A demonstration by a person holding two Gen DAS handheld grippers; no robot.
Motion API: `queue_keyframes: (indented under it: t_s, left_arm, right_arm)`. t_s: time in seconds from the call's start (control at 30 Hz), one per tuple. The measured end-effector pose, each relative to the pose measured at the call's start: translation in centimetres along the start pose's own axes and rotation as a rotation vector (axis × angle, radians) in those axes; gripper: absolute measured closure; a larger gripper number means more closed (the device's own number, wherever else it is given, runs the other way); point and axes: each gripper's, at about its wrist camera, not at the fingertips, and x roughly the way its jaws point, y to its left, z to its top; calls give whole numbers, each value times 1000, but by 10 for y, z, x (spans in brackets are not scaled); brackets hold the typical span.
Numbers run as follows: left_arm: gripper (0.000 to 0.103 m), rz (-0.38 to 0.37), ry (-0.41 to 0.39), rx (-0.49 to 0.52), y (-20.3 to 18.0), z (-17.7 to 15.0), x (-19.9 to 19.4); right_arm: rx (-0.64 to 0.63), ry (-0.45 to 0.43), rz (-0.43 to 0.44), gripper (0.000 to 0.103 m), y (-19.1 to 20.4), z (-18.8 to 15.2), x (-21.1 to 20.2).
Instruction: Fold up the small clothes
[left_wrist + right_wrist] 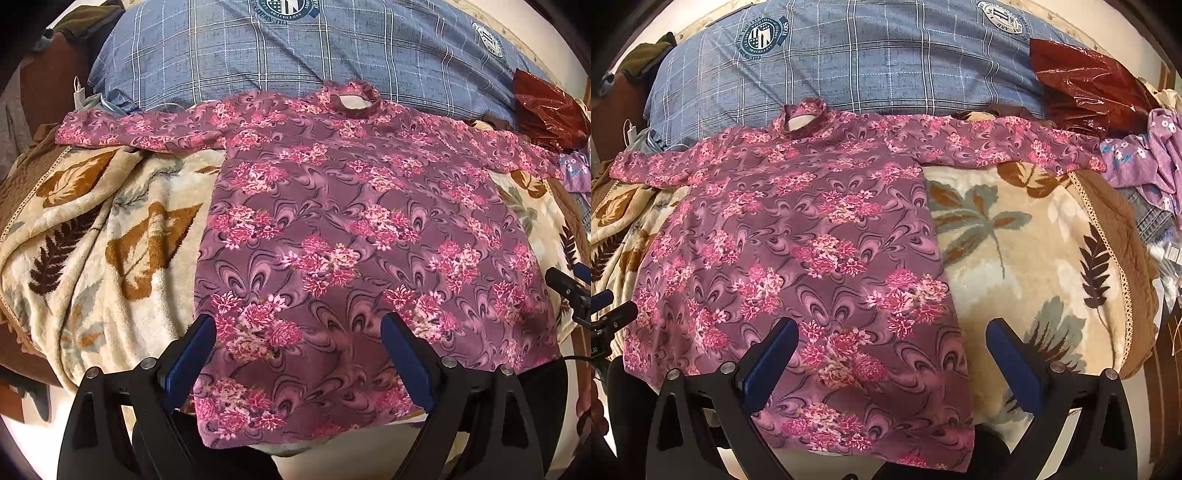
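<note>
A purple long-sleeved top with pink flowers lies flat on the bed, collar toward the far side and both sleeves spread out sideways. My left gripper hangs open above the hem near the top's left lower corner, nothing between its blue pads. My right gripper is open over the top's right lower edge, its right finger above the blanket. Each gripper shows at the edge of the other's view: the right gripper, the left gripper.
A cream blanket with leaf print covers the bed. A blue plaid pillow lies behind the collar. A dark red plastic bag and a lilac flowered garment sit at the far right. A white charger is at far left.
</note>
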Motion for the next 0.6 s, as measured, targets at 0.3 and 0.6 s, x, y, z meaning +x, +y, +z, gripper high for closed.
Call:
queue_keyframes:
  t_s: [0.3, 0.6]
  left_arm:
    - [13, 1, 17, -2, 0, 7, 9]
    - [12, 73, 33, -116, 53, 43, 22]
  right_arm:
    - [-1, 3, 6, 1, -2, 5, 6]
    - [184, 29, 2, 2, -72, 21, 23]
